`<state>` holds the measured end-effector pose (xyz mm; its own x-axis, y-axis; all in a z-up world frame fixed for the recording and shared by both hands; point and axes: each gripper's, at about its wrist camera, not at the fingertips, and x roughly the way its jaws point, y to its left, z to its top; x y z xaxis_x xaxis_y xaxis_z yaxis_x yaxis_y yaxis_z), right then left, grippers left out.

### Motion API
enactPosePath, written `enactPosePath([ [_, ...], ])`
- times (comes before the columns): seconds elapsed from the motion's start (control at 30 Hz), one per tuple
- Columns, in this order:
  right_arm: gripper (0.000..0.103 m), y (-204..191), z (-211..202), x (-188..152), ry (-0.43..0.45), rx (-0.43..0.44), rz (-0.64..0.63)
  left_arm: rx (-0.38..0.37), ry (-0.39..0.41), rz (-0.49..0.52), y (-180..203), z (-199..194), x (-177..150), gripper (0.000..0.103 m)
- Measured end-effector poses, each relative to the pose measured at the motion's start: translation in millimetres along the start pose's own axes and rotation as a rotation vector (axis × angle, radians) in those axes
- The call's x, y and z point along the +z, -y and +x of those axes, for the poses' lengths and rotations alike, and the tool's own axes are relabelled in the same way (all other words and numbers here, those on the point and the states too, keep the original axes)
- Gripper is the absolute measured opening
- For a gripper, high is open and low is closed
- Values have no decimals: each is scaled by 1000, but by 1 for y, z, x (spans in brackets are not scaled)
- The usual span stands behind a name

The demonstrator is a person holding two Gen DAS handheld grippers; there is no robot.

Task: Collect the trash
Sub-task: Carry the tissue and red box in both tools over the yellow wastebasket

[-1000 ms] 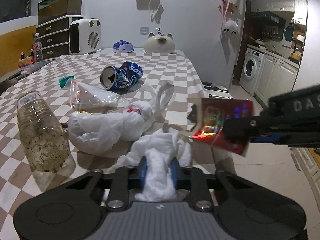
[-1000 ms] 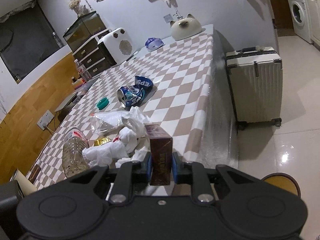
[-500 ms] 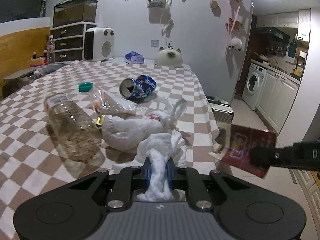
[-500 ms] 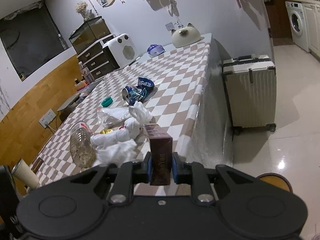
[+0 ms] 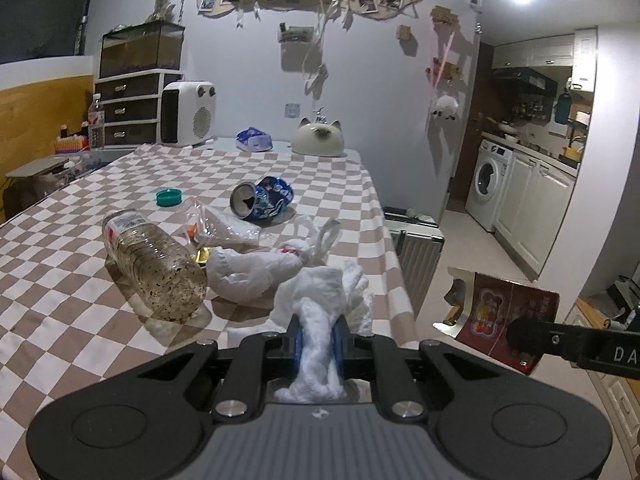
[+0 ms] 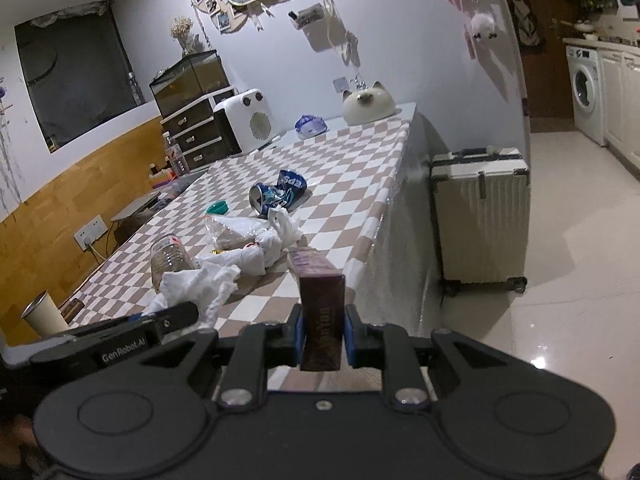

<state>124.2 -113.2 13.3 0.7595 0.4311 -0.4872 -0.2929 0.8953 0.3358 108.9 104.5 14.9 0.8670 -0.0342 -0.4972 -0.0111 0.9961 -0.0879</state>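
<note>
Both grippers are loaded right now! The left gripper (image 5: 318,338) is clenched tight on a crumpled white tissue (image 5: 320,300), carried just above the near right corner of the bench (image 5: 60,280). The right gripper (image 6: 323,338) is grasping a dark red carton (image 6: 320,304) end-on, out past the bench's right edge, over the floor.

So two pieces are in hand, but no bin shows in either view, so I can't tell where they're headed. Plenty is left on the checked cloth: a clear plastic bottle (image 5: 154,264) lying on its side with dark specks inside, a knotted white plastic bag (image 5: 256,270) just beside it, a crinkled clear wrapper (image 5: 224,226) behind, a crushed blue can (image 5: 262,200) towards the middle, and a teal bottle cap (image 5: 169,197) nearer the left edge. By my reckoning the job is in its early part.

Writing, then: the can reads as Pepsi, its letters bent by the crush. The carton's end shows gold letters, something like "YunYon", which I can't read with certainty. The left gripper's side says "GenRobot.AI" in the right wrist view. The bottle's label is too small to read.
</note>
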Motion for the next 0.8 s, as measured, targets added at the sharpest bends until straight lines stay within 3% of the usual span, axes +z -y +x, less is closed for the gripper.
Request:
enactPosePath([
  [0.4, 20, 27, -49, -15, 81, -86, -7, -101, 1, 67, 60, -4, -9, 15],
  [0.8, 20, 102, -80, -39, 91, -246, 69, -227, -72, 122, 136, 32, -38, 15],
])
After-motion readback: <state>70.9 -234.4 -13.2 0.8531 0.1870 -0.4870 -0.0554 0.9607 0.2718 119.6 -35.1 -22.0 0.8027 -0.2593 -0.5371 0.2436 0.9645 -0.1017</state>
